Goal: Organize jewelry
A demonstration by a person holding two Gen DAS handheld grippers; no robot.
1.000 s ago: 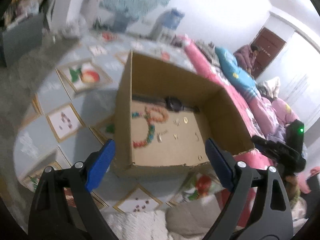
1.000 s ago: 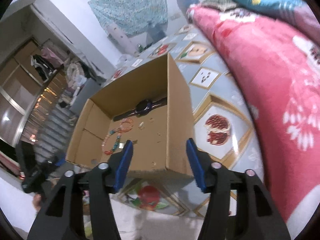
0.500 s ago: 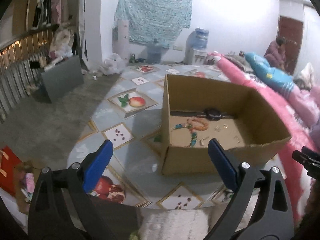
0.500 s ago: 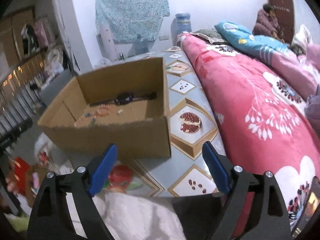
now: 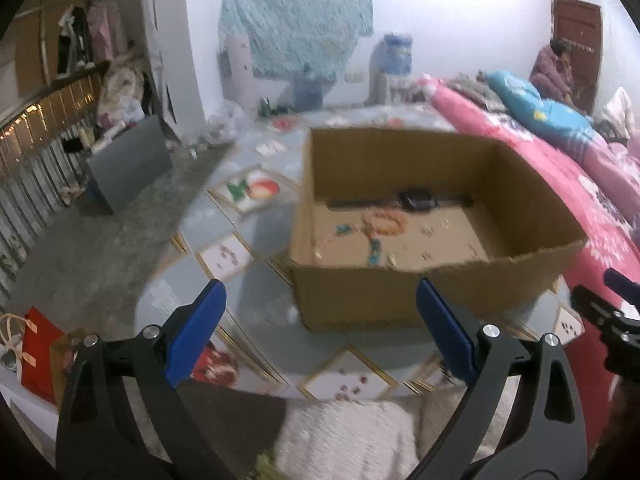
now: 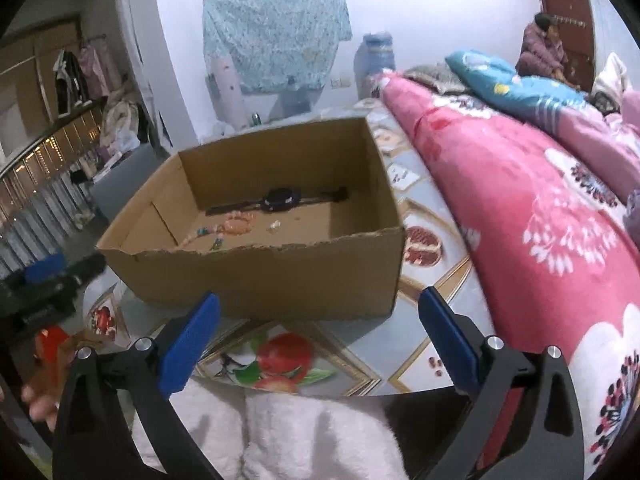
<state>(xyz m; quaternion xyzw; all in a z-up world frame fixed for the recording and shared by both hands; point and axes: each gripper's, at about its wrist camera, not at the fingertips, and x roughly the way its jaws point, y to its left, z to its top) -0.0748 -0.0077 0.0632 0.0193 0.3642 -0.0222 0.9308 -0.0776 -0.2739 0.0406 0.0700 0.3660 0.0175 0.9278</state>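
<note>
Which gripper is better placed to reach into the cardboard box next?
Probably the right gripper: open and empty, it faces the cardboard box more squarely. The left gripper, also open, has the box off towards its right finger.

Round table [image 6: 420, 344] w/ fruit-print tiled cloth is seen beside a pink floral bed [image 6: 540, 208]. An open cardboard box [image 6: 260, 276] is set directly on the tabletop, approx. centre, near the front edge. Nothing else on the cloth can be made out.
</note>
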